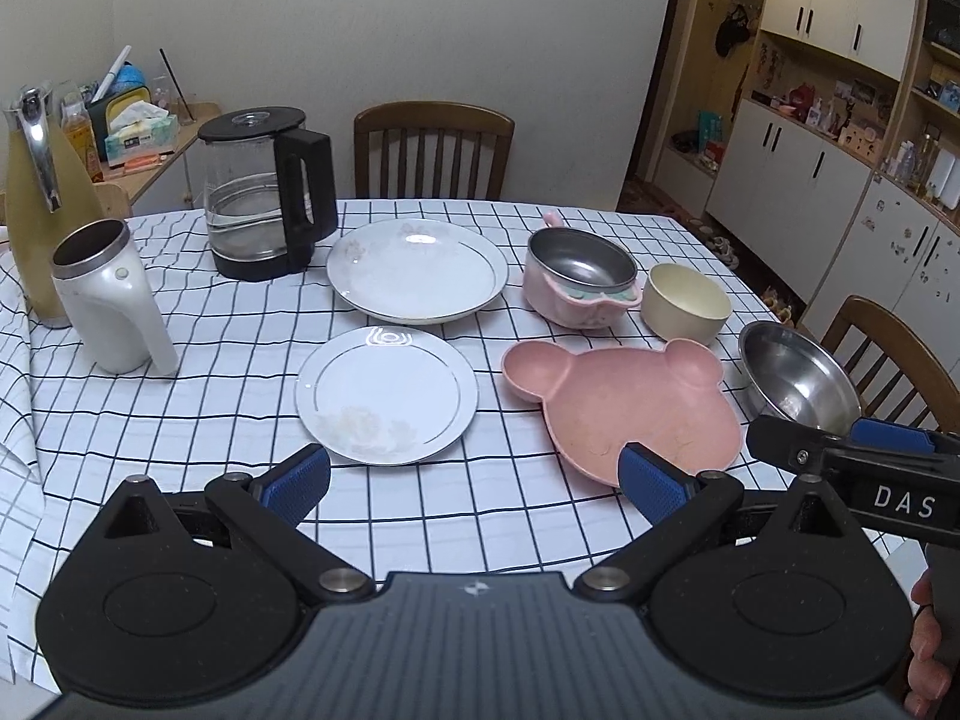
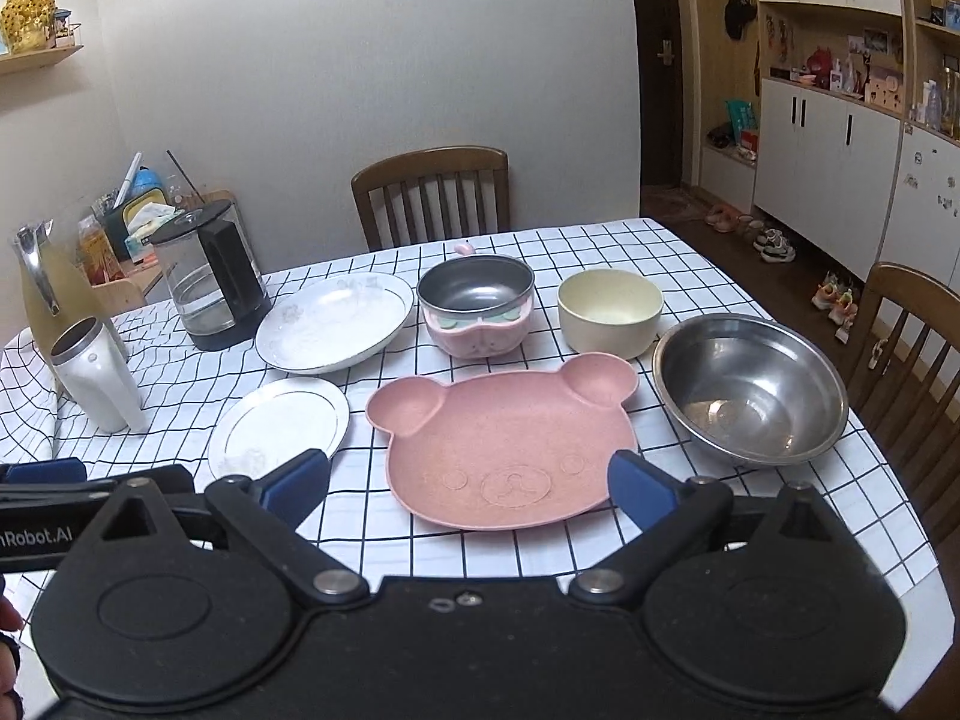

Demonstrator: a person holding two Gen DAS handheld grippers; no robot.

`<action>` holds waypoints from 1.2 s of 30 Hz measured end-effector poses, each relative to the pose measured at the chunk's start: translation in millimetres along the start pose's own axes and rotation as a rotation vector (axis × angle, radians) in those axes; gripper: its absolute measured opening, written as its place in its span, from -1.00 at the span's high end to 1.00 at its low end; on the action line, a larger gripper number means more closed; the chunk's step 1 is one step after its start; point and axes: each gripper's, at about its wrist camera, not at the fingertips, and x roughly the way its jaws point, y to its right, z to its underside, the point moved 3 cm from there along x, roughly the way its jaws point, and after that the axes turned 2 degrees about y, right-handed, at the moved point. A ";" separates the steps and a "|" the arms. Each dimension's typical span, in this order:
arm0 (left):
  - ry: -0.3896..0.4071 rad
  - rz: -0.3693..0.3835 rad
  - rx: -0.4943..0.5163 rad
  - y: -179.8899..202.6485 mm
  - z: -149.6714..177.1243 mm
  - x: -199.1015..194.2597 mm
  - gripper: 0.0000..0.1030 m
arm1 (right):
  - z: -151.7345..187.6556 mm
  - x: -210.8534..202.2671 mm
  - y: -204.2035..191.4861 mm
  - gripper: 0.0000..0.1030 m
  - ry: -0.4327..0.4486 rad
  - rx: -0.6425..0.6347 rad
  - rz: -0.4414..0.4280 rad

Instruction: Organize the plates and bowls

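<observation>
On the checked tablecloth lie a small white plate, a larger white plate behind it, a pink bear-shaped plate, a pink steel-lined bowl, a cream bowl and a steel basin. My left gripper is open, held above the table's near edge before the small plate. My right gripper is open too, in front of the bear plate. Neither holds anything.
A glass kettle, a white mug and a yellow flask stand on the table's left side. Wooden chairs sit at the far side and at the right. The tablecloth hangs in folds at left.
</observation>
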 end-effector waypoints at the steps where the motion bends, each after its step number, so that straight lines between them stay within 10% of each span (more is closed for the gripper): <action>1: -0.005 0.008 0.007 3.7 -1.0 3.0 -0.99 | -0.2 0.6 1.6 -0.94 -0.001 -0.001 0.003; 19: -0.049 0.167 0.173 183.2 -41.7 115.8 -0.98 | -35.6 33.8 173.4 -0.90 -0.020 -0.028 0.226; 36: -0.342 0.141 0.083 253.3 -36.7 235.6 -0.20 | -45.4 140.4 293.1 -0.34 -0.260 0.001 0.149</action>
